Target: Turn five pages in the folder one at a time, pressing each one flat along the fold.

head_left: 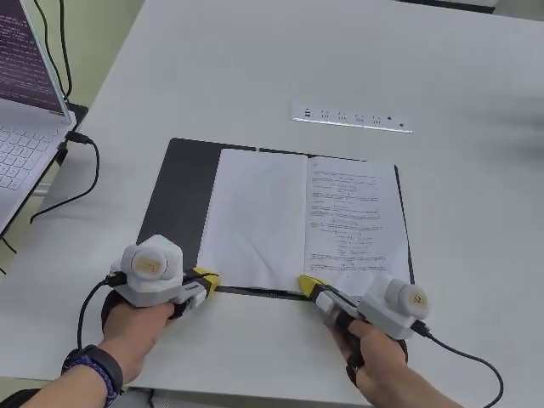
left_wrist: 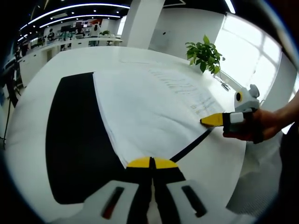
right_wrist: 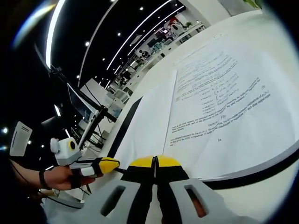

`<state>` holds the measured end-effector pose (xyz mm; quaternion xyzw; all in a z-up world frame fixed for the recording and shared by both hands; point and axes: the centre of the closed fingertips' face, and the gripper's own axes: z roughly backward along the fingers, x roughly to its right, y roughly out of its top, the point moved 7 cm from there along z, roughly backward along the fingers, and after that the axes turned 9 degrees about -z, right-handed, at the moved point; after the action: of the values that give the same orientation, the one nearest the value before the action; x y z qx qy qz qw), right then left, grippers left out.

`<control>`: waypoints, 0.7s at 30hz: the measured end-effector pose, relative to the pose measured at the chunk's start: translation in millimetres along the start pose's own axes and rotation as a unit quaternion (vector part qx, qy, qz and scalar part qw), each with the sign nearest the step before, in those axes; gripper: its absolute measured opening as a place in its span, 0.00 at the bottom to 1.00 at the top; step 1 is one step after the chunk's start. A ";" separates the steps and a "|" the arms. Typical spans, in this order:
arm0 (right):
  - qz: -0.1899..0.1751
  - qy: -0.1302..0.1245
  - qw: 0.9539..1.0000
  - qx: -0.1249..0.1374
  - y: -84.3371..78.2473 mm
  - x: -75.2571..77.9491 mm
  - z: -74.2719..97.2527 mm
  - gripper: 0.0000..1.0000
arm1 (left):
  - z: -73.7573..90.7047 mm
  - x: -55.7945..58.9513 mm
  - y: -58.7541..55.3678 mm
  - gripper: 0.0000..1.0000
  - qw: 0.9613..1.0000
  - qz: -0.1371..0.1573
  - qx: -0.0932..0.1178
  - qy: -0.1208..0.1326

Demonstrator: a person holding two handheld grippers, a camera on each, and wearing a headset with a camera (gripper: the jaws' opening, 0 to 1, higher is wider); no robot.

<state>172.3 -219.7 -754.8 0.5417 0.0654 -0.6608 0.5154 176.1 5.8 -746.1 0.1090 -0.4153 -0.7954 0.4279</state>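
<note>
Touching folder (head_left: 178, 204) edge, apparently: right hand-held gripper (head_left: 308, 284)

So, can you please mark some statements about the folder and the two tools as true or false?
1. The folder lies open on the table. True.
2. The left page is printed. False: it is blank; the right page carries the text.
3. Both the left tool and the right tool are shut. True.
4. The right tool lifts a page. False: both pages lie flat; the tool is at the folder's near edge.
5. The laptop stands right of the folder. False: it is on the left.
</note>
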 end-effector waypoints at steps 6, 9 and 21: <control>-0.007 -0.004 1.000 -0.003 -1.9 0.1 1.8 0.00 | 0.2 0.3 -0.3 0.00 1.000 0.002 -0.002 0.004; -0.009 -0.006 1.000 -0.008 -1.2 -0.4 1.2 0.00 | 0.7 0.8 -0.3 0.00 1.000 0.009 -0.004 0.006; 0.028 0.016 0.999 -0.038 0.9 -8.7 4.8 0.05 | 2.7 5.4 6.1 0.01 1.000 -0.012 -0.028 0.003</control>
<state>168.8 -217.9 -745.6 0.5342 0.0836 -0.6343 0.5527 175.0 1.4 -738.8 0.1043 -0.3898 -0.8117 0.4223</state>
